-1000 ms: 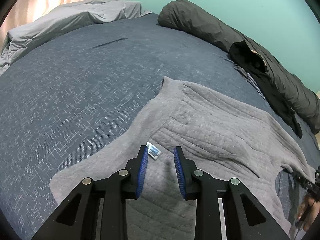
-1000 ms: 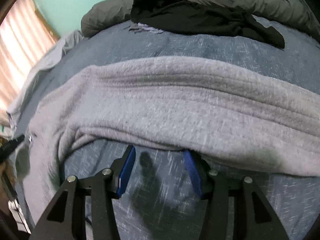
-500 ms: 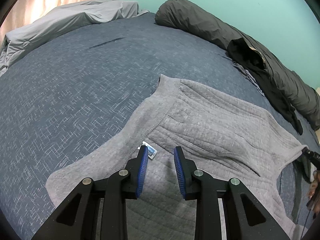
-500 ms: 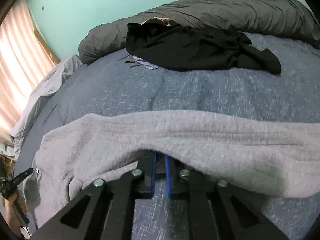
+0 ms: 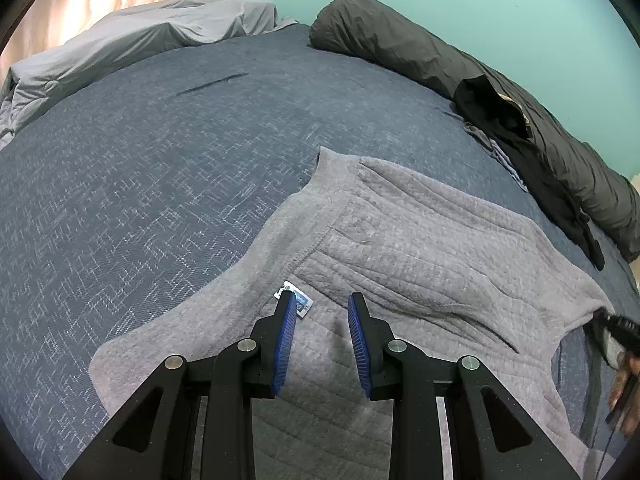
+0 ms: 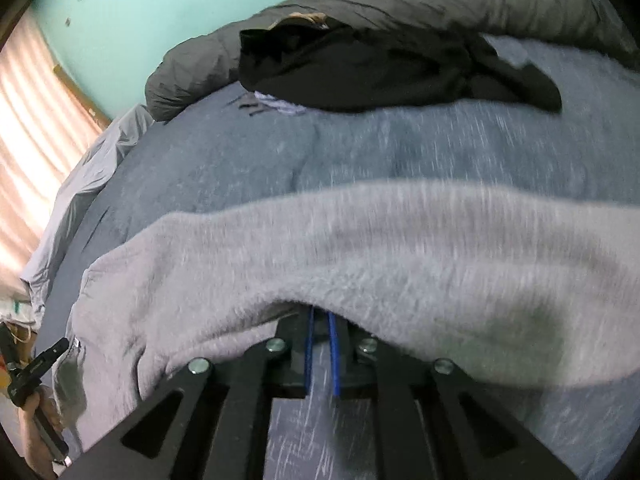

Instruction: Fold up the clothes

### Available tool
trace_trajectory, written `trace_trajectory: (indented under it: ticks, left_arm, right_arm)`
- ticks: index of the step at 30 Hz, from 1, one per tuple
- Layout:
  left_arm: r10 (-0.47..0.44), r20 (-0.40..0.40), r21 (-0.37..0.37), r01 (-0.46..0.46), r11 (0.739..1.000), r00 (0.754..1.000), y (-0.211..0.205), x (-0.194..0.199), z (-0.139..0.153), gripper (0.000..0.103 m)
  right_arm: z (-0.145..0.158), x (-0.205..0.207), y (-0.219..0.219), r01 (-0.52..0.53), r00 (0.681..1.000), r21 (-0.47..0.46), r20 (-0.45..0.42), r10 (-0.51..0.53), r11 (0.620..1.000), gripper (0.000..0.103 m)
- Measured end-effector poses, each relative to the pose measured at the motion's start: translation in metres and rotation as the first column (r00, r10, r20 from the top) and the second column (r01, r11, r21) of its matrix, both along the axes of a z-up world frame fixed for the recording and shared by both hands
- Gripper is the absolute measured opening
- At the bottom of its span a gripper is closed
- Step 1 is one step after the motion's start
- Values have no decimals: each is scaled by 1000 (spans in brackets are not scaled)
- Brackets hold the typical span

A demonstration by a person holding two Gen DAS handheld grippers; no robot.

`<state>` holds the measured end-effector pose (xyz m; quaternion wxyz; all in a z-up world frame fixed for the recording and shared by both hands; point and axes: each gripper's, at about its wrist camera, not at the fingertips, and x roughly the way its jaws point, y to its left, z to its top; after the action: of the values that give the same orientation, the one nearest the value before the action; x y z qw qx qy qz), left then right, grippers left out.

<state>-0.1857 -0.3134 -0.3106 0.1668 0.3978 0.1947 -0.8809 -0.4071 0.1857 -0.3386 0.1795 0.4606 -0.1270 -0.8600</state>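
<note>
grey sweater [image 5: 420, 256] lies spread on the blue bedspread [image 5: 140, 184], near side of the bed, white label [image 5: 294, 298] showing just by the left gripper [image 5: 322, 312], whose blue pads stand apart above the cloth, holding nothing. right gripper [image 6: 321, 320] is pressed together, pinching the sweater's near edge, which lifts in a blurred fold. black garment [image 6: 380, 68] and dark grey duvet roll [image 6: 460, 4] lie far, against the teal wall.

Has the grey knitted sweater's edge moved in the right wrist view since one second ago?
Yes. The grey knitted sweater edge now sits lower, farther from the black garment, clamped in the right gripper.
</note>
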Motion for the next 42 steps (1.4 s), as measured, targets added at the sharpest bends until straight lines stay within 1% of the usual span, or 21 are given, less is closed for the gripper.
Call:
trace_trajectory:
  ticks: [1,3,4,5,9,15,16,17,18,19,22,25,28,30,31,32,33,35,36,39,42]
  left_arm:
    - [1,0,0,-1,1000,1000,0,0,0,29]
    - [3,1,2,-3,1000,1000,0,0,0,29]
    - [3,1,4,-3,1000,1000,0,0,0,29]
    - [2,1,4,-2,1000,1000,1,0,0,29]
    - [-6,1,1,6,1000,1000,4,-1,0,29]
    - [1,4,6,-1,1000,1000,1,-1,-2,29]
    - [1,4,6,-1,1000,1000,0,-2,-2,29]
    - [0,4,5,0,1000,1000,0,-2,-2,29]
    - [-2,4,4,2,1000,1000,0,-2,-2,29]
    - [-3,5,5,3,1000,1000,0,-2,-3,29]
    - [-2,4,11,2,1000,1000,0,-1,-3,29]
    - [1,0,11,-1,1000,1000,-1,0,-1,29]
    - [-3,0,11,3,1000,1000,0,-1,-1,29]
    - [-10,2,8,10,1000,1000,1,-2,-2,29]
    - [-13,3,8,13,1000,1000,2,-3,-2,29]
    - [-15,3,7,15,1000,1000,2,-3,-2,29]
    - [-18,4,7,18,1000,1000,3,-4,-2,29]
    - [-21,4,7,21,1000,1000,4,-5,-2,29]
    - [-23,4,5,23,1000,1000,4,-6,-2,29]
    - [-24,6,4,24,1000,1000,5,-7,-3,29]
    - [-23,9,0,23,1000,1000,8,-8,-4,29]
  right_arm:
    - [-2,6,3,10,1000,-34,1,-10,999,9]
    - [-6,16,5,18,1000,-91,11,-17,996,20]
    - [-7,19,4,15,1000,-113,19,-13,993,33]
    - [-9,23,3,13,1000,-135,27,-9,991,38]
    - [-7,24,-11,-23,999,-185,25,28,982,38]
    - [-12,4,-16,31,999,-272,49,-18,962,38]
    - [-15,2,-16,41,998,-275,59,-26,960,32]
    - [-17,1,-16,46,997,-265,66,-30,963,16]
    - [-19,0,-16,51,997,-255,73,-33,965,10]
    - [-19,2,-17,46,997,-246,73,-28,968,7]
    - [-17,11,-16,36,998,-239,60,-22,970,6]
    - [-13,30,-3,42,996,-278,82,-20,960,5]
    - [-21,48,6,28,991,-262,135,7,965,5]
    - [-32,50,4,-2,984,-213,175,40,977,5]
    - [-35,50,6,-8,983,-223,176,49,975,6]
    - [-37,49,8,-14,982,-234,177,57,972,10]
    - [-32,50,16,2,986,-253,159,40,967,12]
    - [-23,50,30,32,992,-291,124,4,956,30]
    - [-17,51,38,46,994,-292,105,-15,955,33]
    - [3,58,82,123,992,-257,47,-114,959,33]
    - [15,66,133,241,970,-210,12,-244,948,33]
